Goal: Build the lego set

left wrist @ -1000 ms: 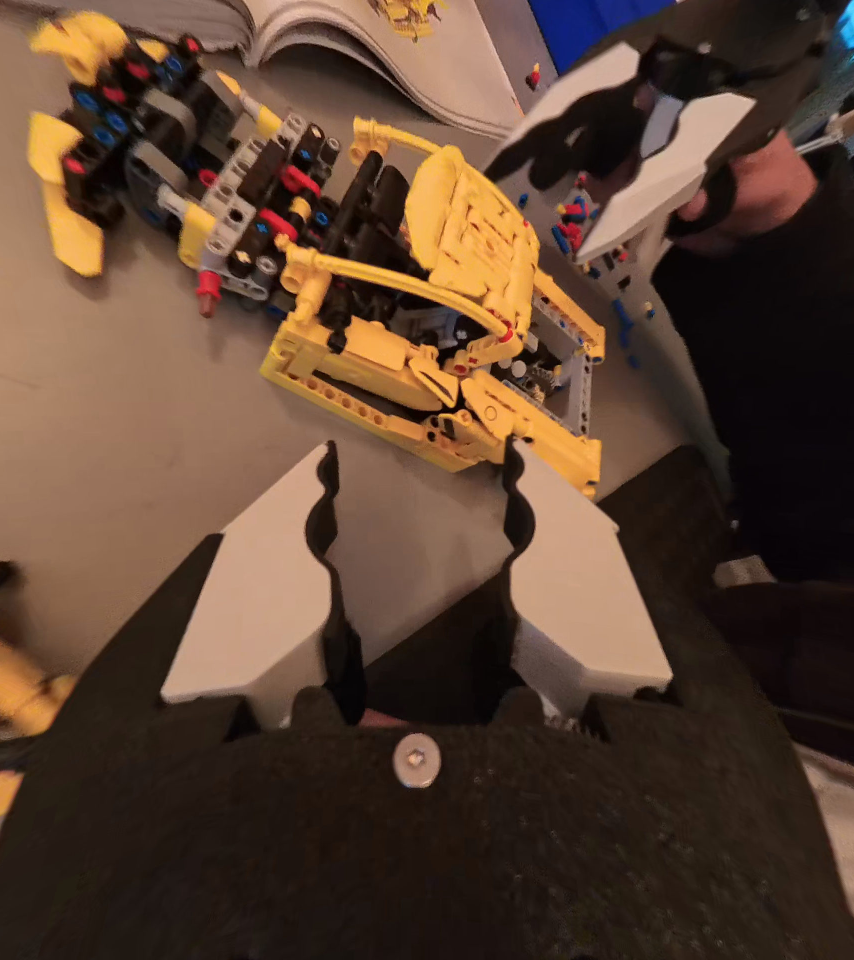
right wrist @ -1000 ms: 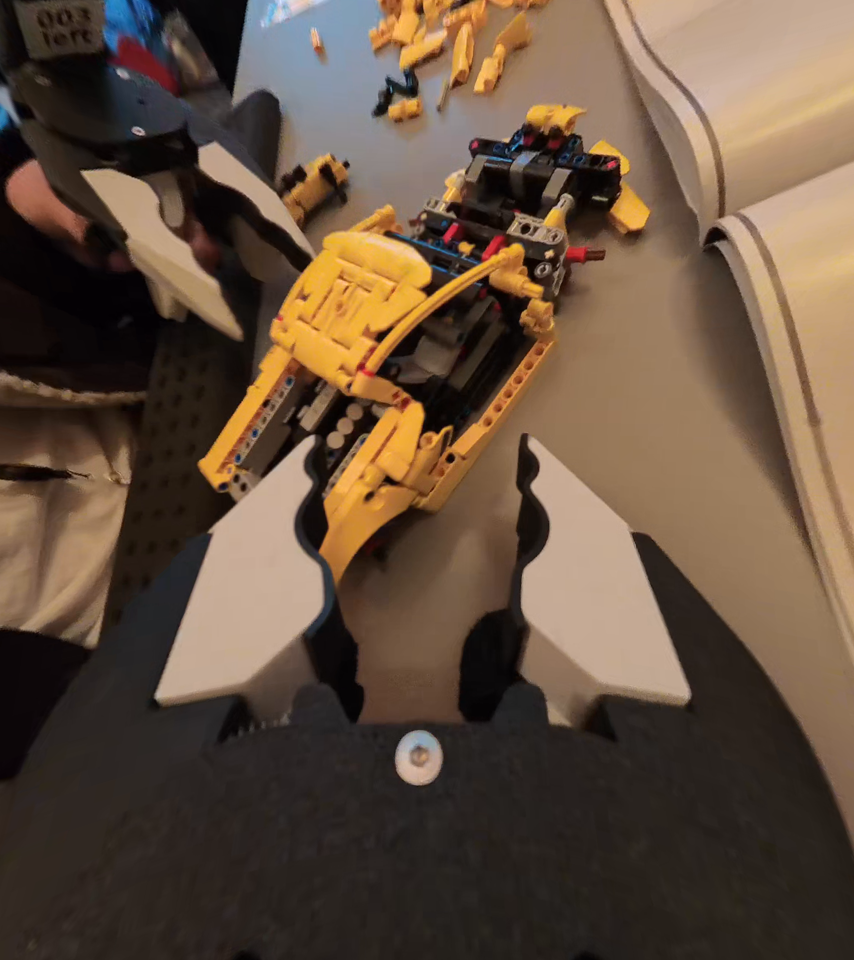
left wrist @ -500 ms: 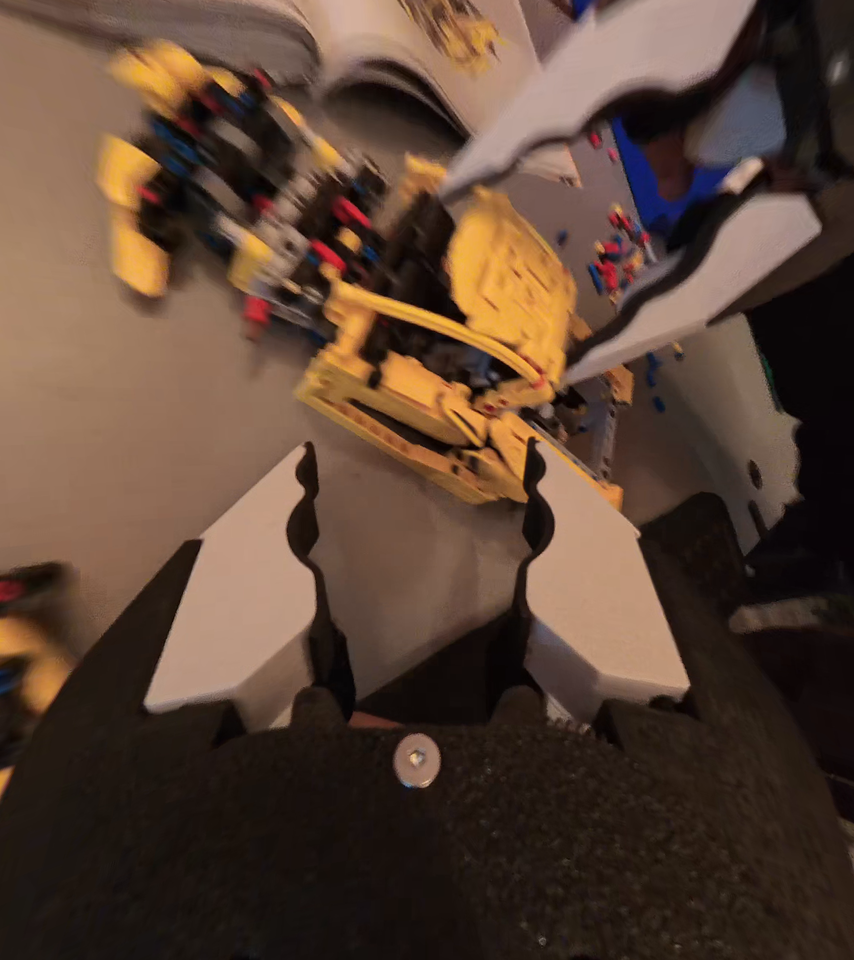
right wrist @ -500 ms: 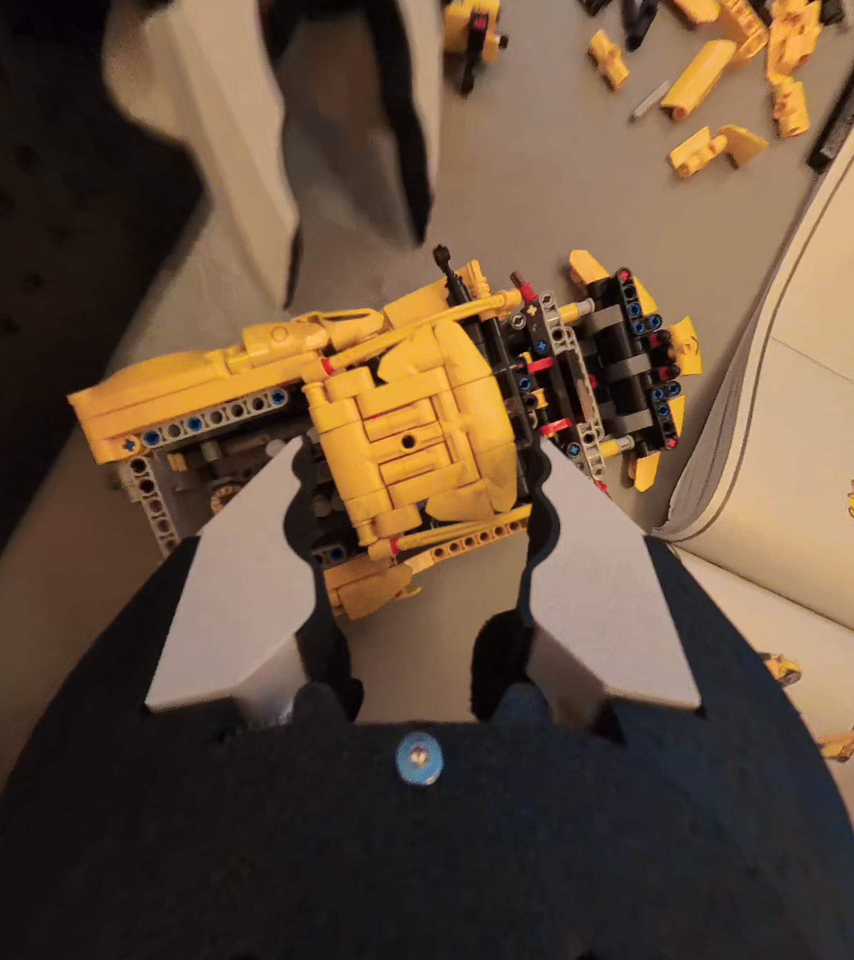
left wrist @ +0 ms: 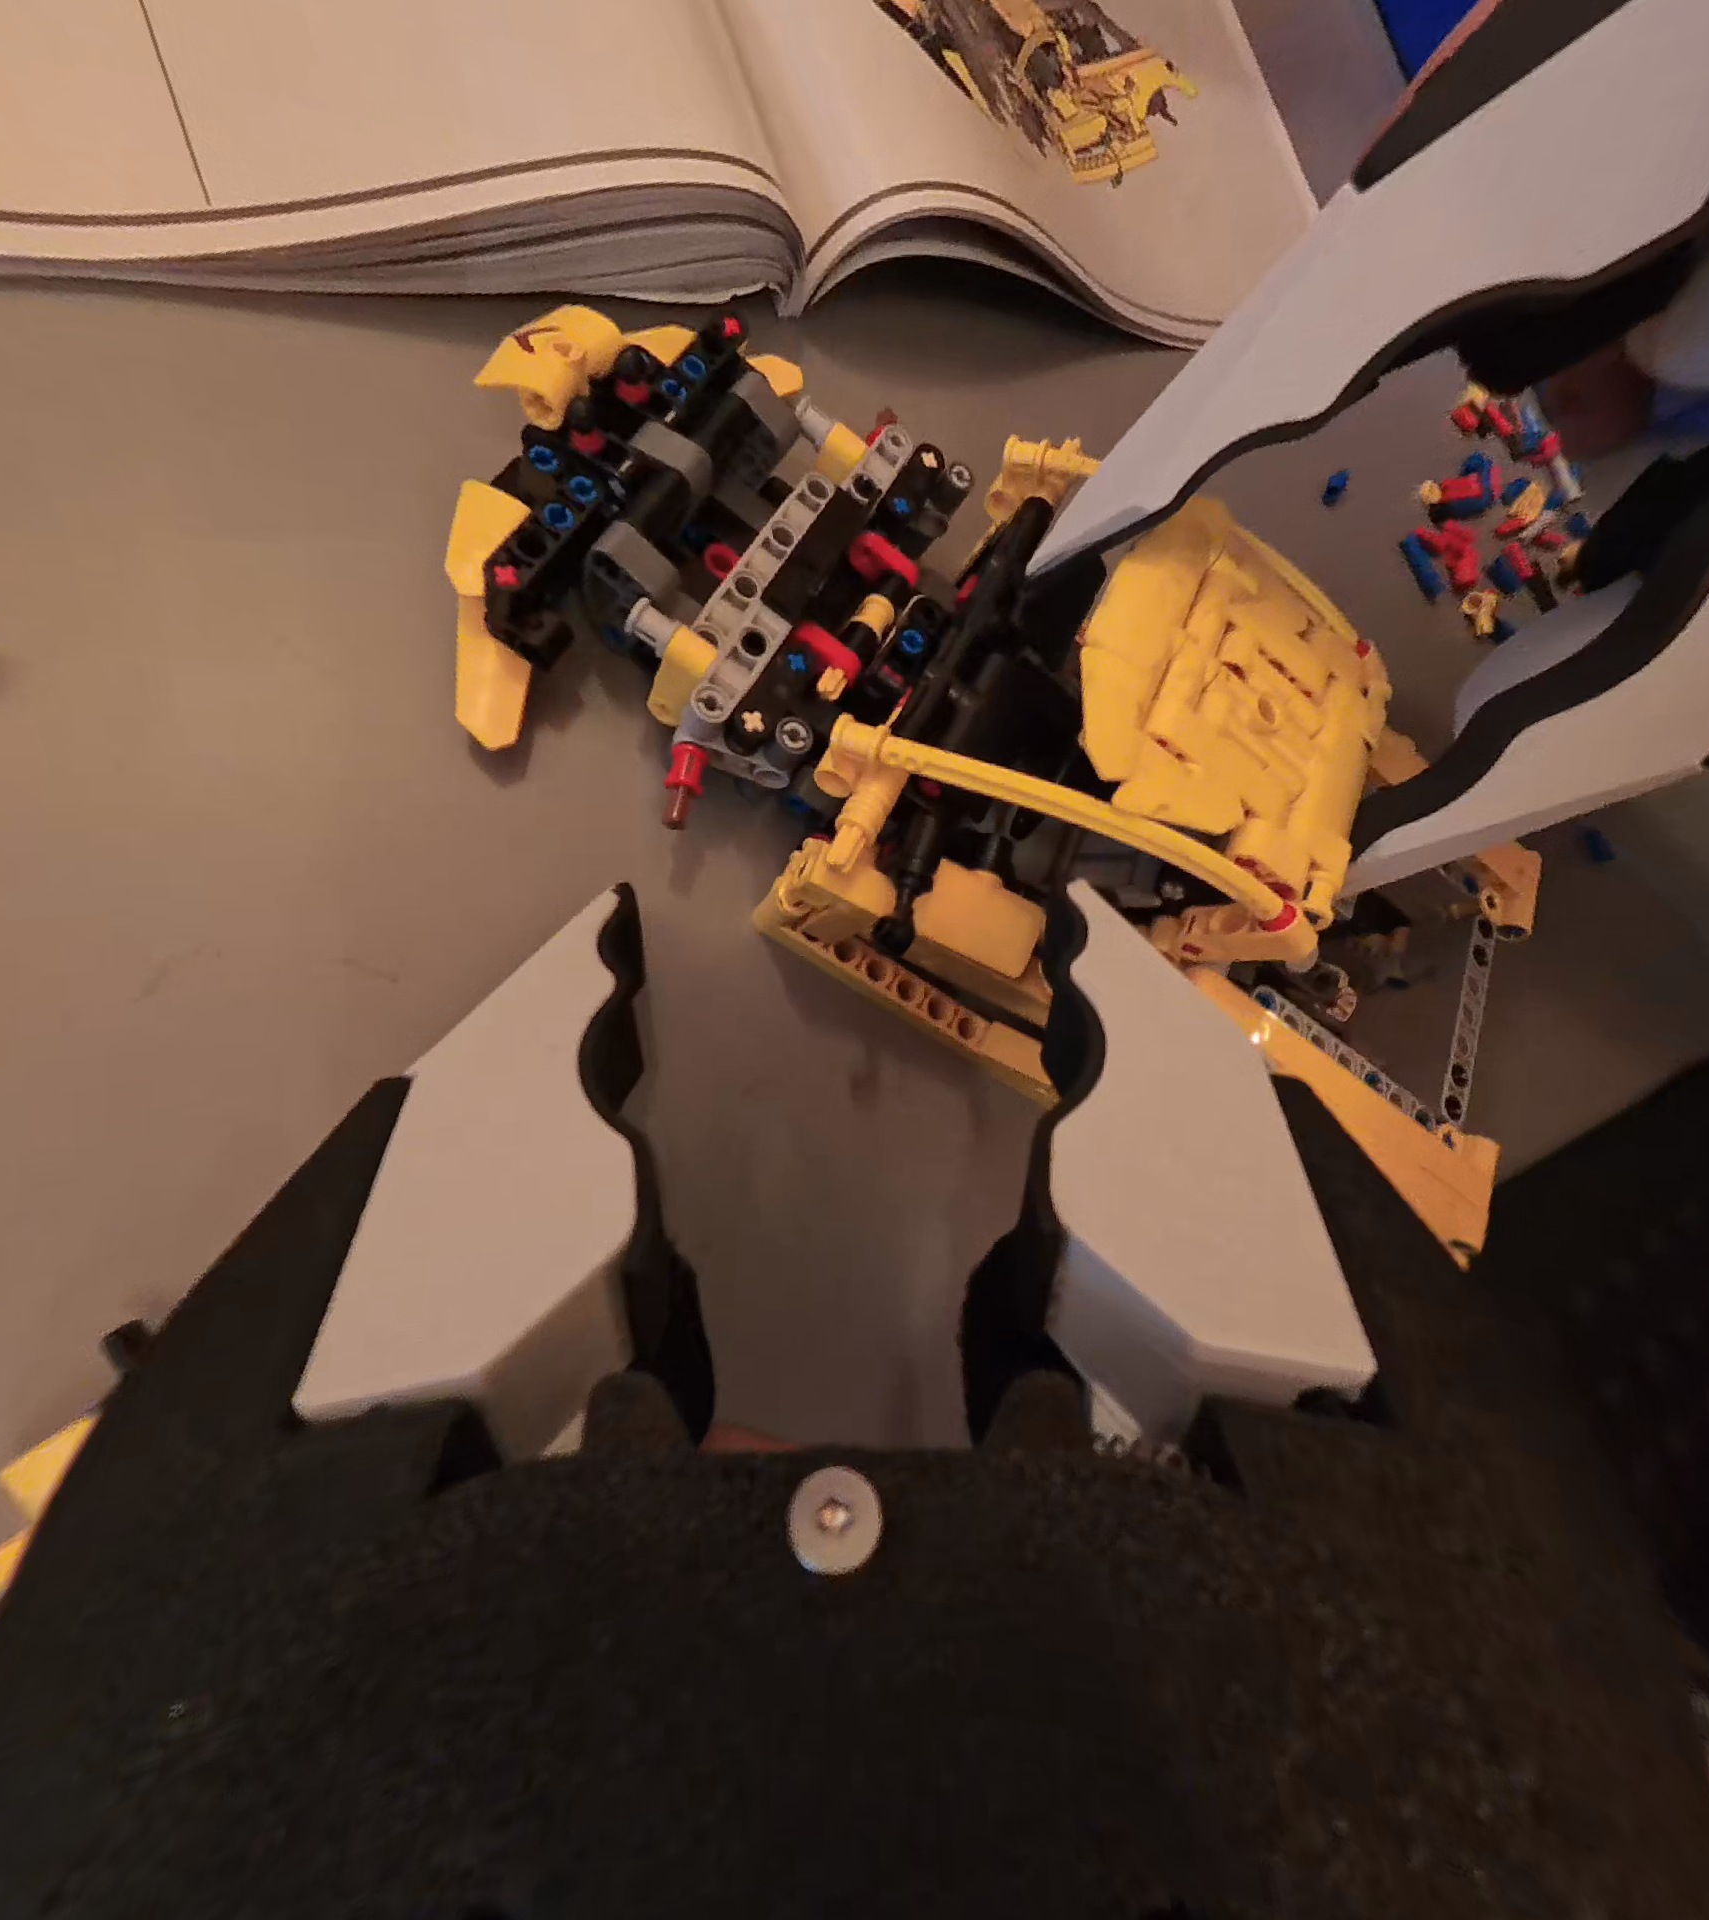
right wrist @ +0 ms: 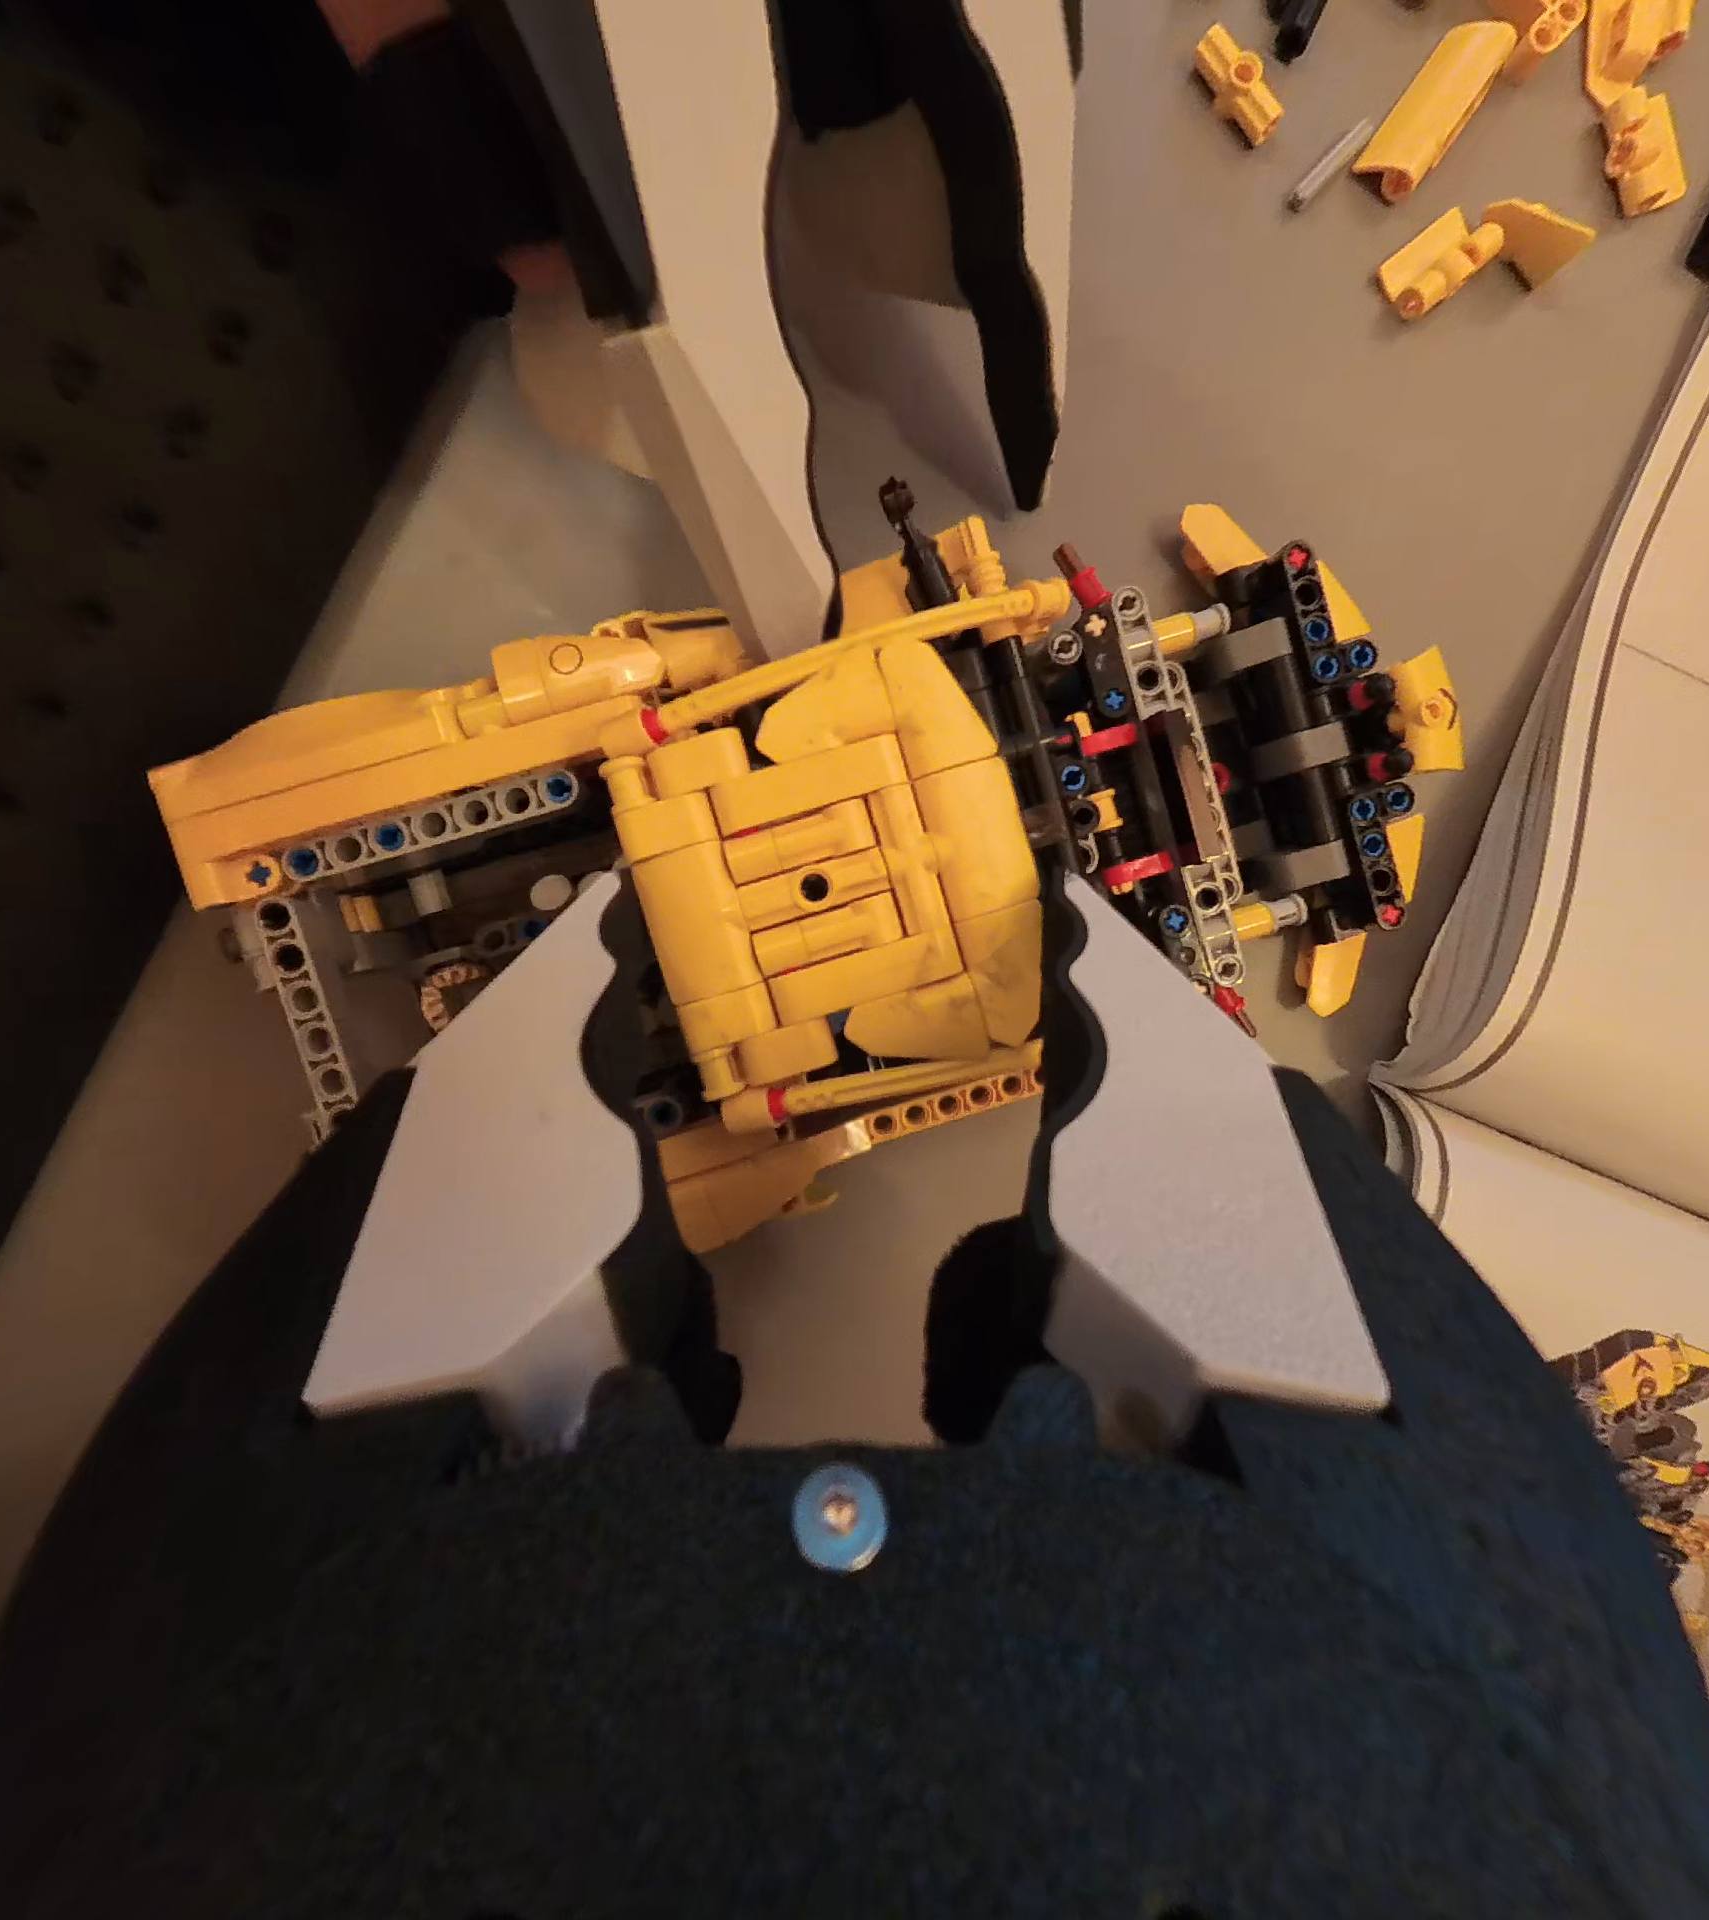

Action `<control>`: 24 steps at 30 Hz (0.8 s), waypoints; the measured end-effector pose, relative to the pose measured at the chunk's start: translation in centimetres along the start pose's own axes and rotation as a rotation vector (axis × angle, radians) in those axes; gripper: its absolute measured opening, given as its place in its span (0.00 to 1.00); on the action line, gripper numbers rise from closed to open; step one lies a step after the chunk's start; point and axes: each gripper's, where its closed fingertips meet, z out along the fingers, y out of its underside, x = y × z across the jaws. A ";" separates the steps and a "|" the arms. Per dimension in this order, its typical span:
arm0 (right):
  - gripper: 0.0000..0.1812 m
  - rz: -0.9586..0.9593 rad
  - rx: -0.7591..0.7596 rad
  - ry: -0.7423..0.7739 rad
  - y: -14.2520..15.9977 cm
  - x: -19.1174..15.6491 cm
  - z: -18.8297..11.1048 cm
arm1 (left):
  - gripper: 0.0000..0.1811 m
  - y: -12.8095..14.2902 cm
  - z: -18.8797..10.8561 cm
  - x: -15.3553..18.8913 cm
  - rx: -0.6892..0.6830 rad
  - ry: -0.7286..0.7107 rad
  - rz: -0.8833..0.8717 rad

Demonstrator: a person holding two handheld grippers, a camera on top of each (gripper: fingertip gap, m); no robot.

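While your right gripper [right wrist: 829, 966] straddles the yellow cab [right wrist: 819, 883] of the half-built lego vehicle [left wrist: 933, 727] lying near the table [left wrist: 206, 831] edge, both grippers gape wide and empty; squeeze unevenly and the yellow hose [left wrist: 1037, 800] may pop off, or your left gripper [left wrist: 845, 966] may nudge the model off the edge.

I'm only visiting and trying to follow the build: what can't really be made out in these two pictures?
- Lego model: in the right wrist view, the right tongs cover its near side.
- Left wrist view: the left tongs hide the model's near corner.
- Small red and blue parts: too small and blurred to tell apart.
- Instruction book: cut off by the top edge.
- Whether the right tongs touch the model: cannot tell.
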 end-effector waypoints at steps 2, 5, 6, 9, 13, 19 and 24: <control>0.41 0.002 0.015 -0.007 -0.2 -0.2 0.1 | 0.43 0.2 -0.3 -0.1 -0.020 0.001 0.028; 0.41 0.007 0.025 -0.007 -0.4 -0.4 0.3 | 0.41 0.1 -1.0 -0.2 -0.050 -0.008 0.071; 0.41 0.010 0.021 -0.007 -0.4 -0.4 0.3 | 0.40 -0.1 -1.2 -0.1 -0.045 -0.008 0.084; 0.41 0.025 0.005 0.010 -0.3 -0.3 0.2 | 0.36 -0.3 -2.0 0.9 -0.021 0.063 0.120; 0.42 0.111 0.079 0.075 -1.7 -0.9 -1.7 | 0.36 0.5 -3.4 0.7 -0.048 0.146 0.268; 0.33 0.421 0.236 0.222 -6.7 -3.9 -2.5 | 0.36 -0.1 -3.4 0.3 -0.030 0.224 0.633; 0.29 0.597 0.098 0.440 -7.0 -3.7 1.2 | 0.36 1.8 -1.1 -0.1 -0.166 0.287 0.796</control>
